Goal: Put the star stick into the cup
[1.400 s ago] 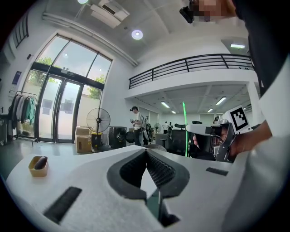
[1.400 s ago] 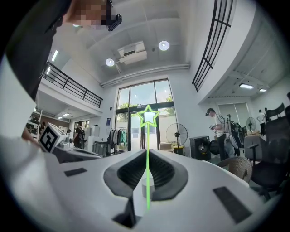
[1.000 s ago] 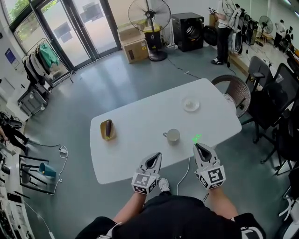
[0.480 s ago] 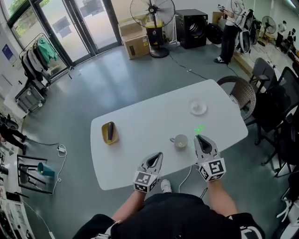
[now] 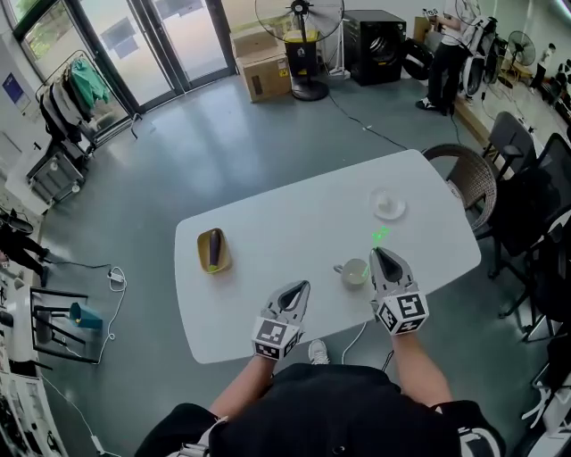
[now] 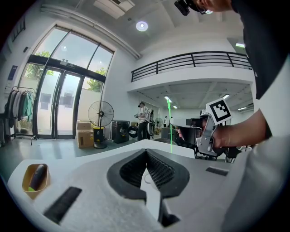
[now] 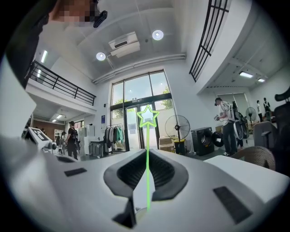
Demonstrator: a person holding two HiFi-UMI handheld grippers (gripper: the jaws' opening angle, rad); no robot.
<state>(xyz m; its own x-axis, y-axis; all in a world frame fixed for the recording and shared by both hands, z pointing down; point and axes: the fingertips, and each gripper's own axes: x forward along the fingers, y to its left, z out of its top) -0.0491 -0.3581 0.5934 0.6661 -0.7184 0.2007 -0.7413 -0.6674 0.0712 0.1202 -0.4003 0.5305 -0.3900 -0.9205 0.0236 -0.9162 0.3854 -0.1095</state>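
In the head view a pale cup [image 5: 354, 271] stands on the white table [image 5: 268, 223] near its front edge. My right gripper [image 5: 382, 255] is just right of the cup, shut on the green star stick [image 5: 380, 236], whose star end points away past the cup. In the right gripper view the stick [image 7: 147, 172] runs up from between the closed jaws to the star [image 7: 147, 116]. My left gripper [image 5: 300, 288] hovers over the front edge, left of the cup, shut and empty. The left gripper view shows its jaws [image 6: 146, 152] closed and the stick [image 6: 171, 129] at the right.
A yellow bowl [image 5: 213, 251] holding a dark eggplant sits at the table's left end. A small white dish [image 5: 388, 205] lies at the far right. A wicker chair [image 5: 464, 178] and black office chairs [image 5: 526, 205] stand to the right. A fan [image 5: 299, 27] and boxes are farther back.
My right gripper has carried the star stick forward along the right side of the cup, so the cup now sits right beside it. The left gripper has barely moved.
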